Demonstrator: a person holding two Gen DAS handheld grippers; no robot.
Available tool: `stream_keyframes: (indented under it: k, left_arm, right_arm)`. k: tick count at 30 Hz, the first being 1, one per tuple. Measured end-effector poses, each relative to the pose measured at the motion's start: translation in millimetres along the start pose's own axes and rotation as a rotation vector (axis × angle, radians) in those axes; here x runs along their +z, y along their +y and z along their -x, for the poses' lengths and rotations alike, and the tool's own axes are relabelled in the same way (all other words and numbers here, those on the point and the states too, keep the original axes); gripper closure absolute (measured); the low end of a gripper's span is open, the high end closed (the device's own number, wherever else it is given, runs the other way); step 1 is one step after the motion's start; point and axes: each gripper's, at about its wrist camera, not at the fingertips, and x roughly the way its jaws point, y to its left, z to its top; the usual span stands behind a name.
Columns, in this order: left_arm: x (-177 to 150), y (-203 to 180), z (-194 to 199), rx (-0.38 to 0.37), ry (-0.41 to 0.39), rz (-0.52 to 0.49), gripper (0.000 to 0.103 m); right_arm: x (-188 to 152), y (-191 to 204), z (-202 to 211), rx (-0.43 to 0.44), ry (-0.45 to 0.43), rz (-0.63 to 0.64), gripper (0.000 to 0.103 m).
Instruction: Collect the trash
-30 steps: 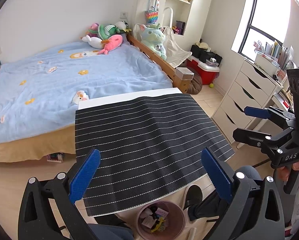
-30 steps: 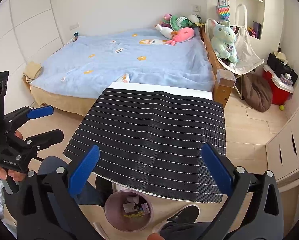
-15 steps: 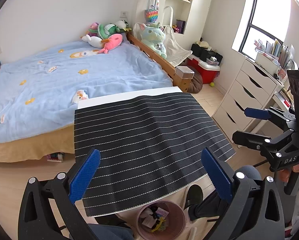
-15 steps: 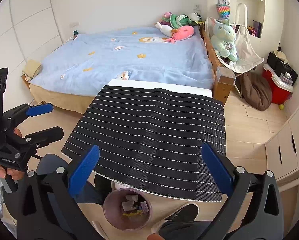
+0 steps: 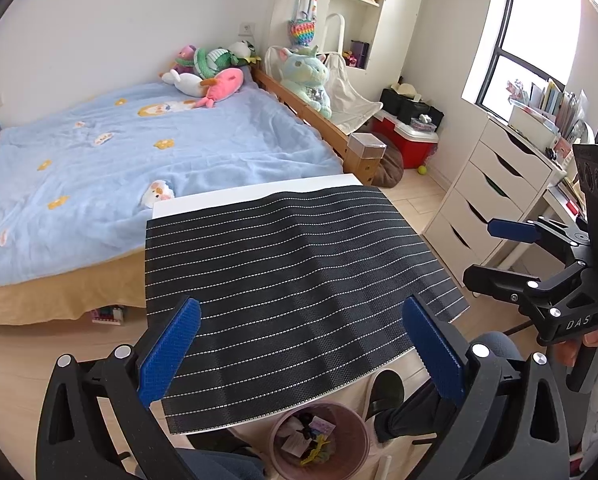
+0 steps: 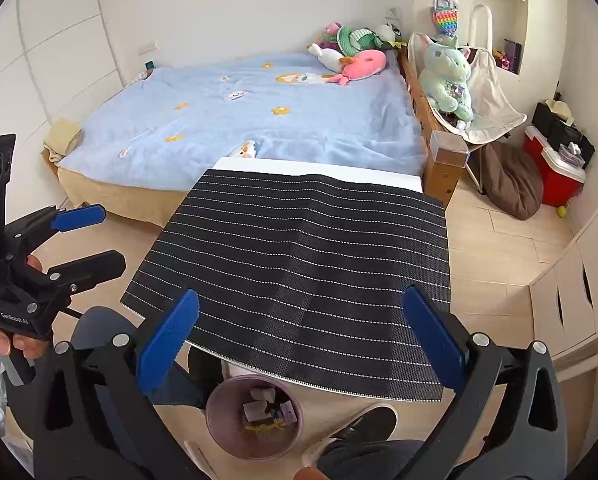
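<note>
Both the left tool (image 5: 295,344) and right tool (image 6: 299,338) are hovering released and empty above the striped mat (image 5: 291,292), risking a fumbled grab because the trash seemingly is lying in the pink bin (image 6: 253,420) at 6 o'clock below the desk (image 5: 255,196).

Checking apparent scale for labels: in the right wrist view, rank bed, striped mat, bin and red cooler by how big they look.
1. Bed
2. Mat, close behind; it is nearer the camera, so the gap is unsure
3. Bin
4. Cooler, about alike with the bin; it is farther away, so that order is unsure
</note>
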Motion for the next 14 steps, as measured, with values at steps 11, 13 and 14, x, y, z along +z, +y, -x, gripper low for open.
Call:
stream_keyframes:
  k: [11,13,14]
  left_arm:
    - [-0.2,-3.2,-1.6,0.017,0.002,-0.022,0.006]
    - [0.0,-3.3,-2.0,0.018,0.004,-0.022,0.006]
    - [0.0,-3.1,-2.2,0.017,0.005,-0.019,0.006]
  right_arm:
    - [-1.3,-1.7,0.6,-0.001,0.002,-0.001,0.003]
    - [-1.8,-2.1,0.7,-0.001,0.003,0.0,0.003]
    - [-1.3,-1.7,0.6,-0.001,0.002,0.0,0.003]
